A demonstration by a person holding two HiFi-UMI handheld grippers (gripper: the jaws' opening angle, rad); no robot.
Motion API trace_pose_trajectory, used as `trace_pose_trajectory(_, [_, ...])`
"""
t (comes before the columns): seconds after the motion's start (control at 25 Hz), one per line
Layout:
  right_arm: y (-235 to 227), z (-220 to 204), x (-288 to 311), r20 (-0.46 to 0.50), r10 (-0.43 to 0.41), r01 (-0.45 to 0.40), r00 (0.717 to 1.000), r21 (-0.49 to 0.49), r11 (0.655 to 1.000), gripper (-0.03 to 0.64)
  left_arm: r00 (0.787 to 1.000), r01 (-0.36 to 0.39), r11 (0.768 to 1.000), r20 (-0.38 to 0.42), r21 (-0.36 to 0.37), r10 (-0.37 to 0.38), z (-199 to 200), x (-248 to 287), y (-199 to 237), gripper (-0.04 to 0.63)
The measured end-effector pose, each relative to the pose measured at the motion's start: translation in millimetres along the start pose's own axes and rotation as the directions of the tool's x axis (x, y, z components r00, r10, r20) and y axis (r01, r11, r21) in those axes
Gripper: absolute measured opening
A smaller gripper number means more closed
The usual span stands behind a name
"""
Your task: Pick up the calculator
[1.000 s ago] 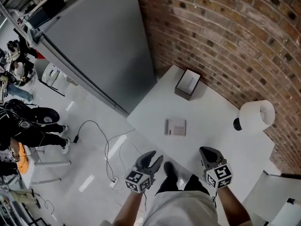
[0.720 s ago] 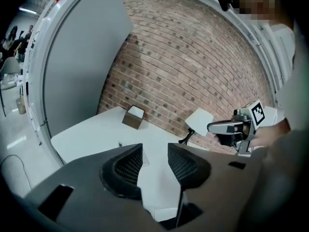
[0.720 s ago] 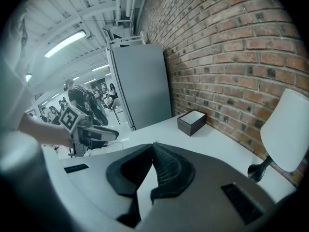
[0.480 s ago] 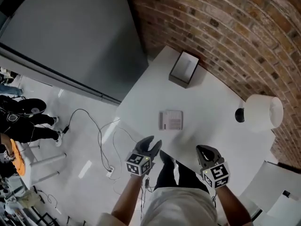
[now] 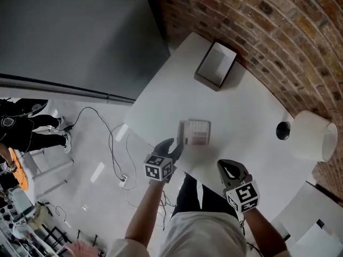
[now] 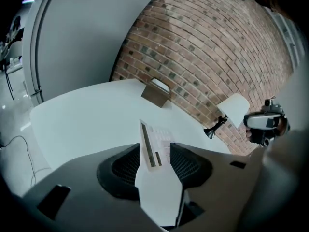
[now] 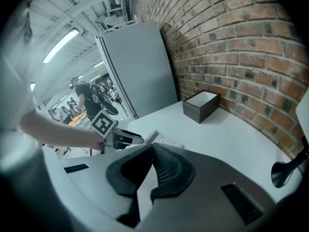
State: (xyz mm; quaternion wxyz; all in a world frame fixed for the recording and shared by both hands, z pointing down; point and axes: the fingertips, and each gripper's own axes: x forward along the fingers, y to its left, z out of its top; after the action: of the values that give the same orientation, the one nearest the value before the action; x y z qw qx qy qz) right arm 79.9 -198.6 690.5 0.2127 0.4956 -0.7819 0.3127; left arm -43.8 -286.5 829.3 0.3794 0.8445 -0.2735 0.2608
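The calculator (image 5: 196,133) is a flat pale grey slab lying near the white table's (image 5: 252,106) front edge. My left gripper (image 5: 172,148) is at the calculator's left side, and its jaws are opening. In the left gripper view the calculator (image 6: 159,137) lies just ahead of the left gripper (image 6: 155,150), in line with the gap, and the pads do not press on it. My right gripper (image 5: 229,170) hovers over the table's front edge to the right of the calculator. Its tips meet in the right gripper view (image 7: 151,147), with nothing between them. There the calculator (image 7: 165,139) lies beyond them.
An open dark box (image 5: 216,66) stands at the table's far corner by the brick wall. A white-shaded lamp (image 5: 312,136) with a black base (image 5: 282,130) stands at the right. Cables (image 5: 115,149) trail on the floor left of the table, beside a grey partition (image 5: 80,31).
Both grippers have come down and forward over the table. The left one has reached the calculator's left side and its jaws have spread wider. The right one stays behind.
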Motion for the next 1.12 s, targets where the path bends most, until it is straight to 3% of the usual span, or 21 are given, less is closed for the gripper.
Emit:
trace_pose_trajectory(0.36, [-10.6,-5.2,22.3,-0.036,0.029,-0.028,0.999,0.022,0.999,0.011,0.995,0.070,0.992,-0.065,-0.107,-0.077,-4.3,42.2,14.0,0.210])
trace_pose_trajectory(0.52, [-10.8,-3.6,28.0,-0.046,0.040,-0.039,0.998,0.022,0.999,0.011,0.979,0.139,0.976,-0.128,-0.169,-0.161,-14.8,58.2,8.7,0.218])
trace_pose_trajectory(0.64, [-8.1,-0.5,32.0,-0.051,0.046,-0.045,0.998,0.022,0.999,0.011,0.962,0.188,0.957,-0.155,-0.221,-0.225,-20.1,66.1,4.6,0.184])
trace_pose_trajectory(0.84, [-4.9,-2.5,32.7,-0.055,0.048,-0.047,0.997,0.020,0.999,0.011,0.934,0.285,0.893,-0.107,-0.348,-0.340,-19.0,69.4,-4.8,0.118])
trace_pose_trajectory(1.12, [-7.8,-12.3,14.5,-0.017,0.041,-0.041,0.999,-0.020,0.999,0.011,0.944,0.290,0.876,-0.036,-0.386,-0.328,-27.6,62.8,-17.9,0.112])
